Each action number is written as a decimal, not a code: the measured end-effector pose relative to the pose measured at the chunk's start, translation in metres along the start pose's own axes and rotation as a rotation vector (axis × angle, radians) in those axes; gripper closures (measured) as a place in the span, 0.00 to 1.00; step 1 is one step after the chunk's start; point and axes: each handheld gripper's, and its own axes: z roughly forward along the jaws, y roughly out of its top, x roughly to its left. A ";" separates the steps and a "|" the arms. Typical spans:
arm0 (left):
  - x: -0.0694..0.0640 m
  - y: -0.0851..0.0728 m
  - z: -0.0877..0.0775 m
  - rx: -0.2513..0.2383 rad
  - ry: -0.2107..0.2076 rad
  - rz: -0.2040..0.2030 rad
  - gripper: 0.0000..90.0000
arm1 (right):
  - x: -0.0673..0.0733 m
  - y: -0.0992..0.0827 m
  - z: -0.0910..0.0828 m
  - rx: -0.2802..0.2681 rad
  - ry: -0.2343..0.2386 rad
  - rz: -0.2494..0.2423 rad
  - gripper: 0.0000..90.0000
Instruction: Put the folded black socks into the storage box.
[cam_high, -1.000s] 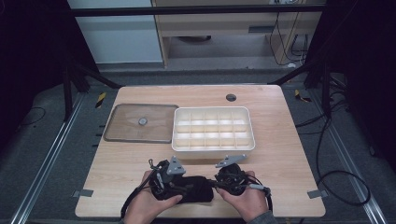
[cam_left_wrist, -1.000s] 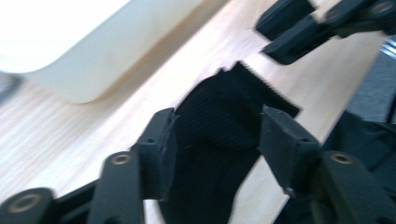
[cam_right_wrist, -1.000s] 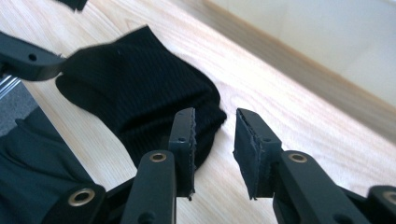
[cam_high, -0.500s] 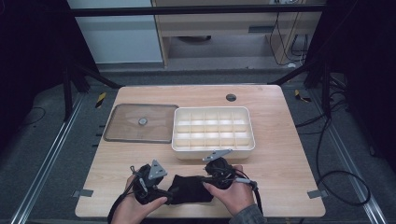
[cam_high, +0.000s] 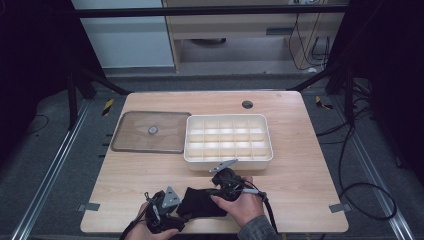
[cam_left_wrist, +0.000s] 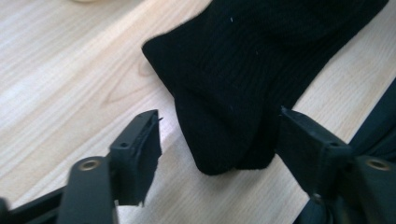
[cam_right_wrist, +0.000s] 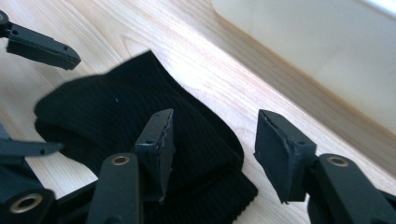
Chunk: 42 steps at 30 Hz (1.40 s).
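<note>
While both of my hands sit at the near edge of the bench (cam_high: 300, 180), the black sock (cam_high: 200, 202) lies folded on the wood between them, well short of the white compartment tray (cam_high: 228, 159) and the clear lid (cam_high: 150, 132) that lies flat just left of that tray.

My left gripper (cam_left_wrist: 217, 140) straddles one rounded end of the sock (cam_left_wrist: 243, 84). Its fingers (cam_left_wrist: 140, 144) stand apart, having just been closing in a little; the left one has bare wood between it and the cloth, while the right one sits at the cloth's edge, and I cannot tell whether it touches. No pinch shows on the fabric there.

My right gripper (cam_right_wrist: 215, 149) hangs over the other end of the sock (cam_right_wrist: 140, 116). Its fingers (cam_right_wrist: 159, 140) have just been opening and stand wide; the left one lies over the ribbed cloth, the right one over bare bench beside it, with nothing clamped between them. The tray wall (cam_right_wrist: 327, 60) runs near, across the upper right of the right gripper view, and the left gripper's fingers (cam_right_wrist: 42, 46) show at the far end of the sock.

From the high view my left gripper (cam_high: 162, 210) is at the sock's left end and my right gripper (cam_high: 225, 182) at its right end.
</note>
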 end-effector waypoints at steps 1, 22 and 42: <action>0.000 0.000 0.000 0.004 -0.001 0.000 0.37 | 0.000 -0.001 0.001 0.010 -0.003 -0.007 0.50; 0.004 0.002 0.007 0.047 -0.019 0.014 0.83 | 0.003 -0.020 0.010 0.102 -0.001 -0.065 0.48; 0.008 0.007 0.003 0.069 -0.021 0.014 0.93 | 0.005 -0.029 0.007 0.108 0.044 -0.070 0.70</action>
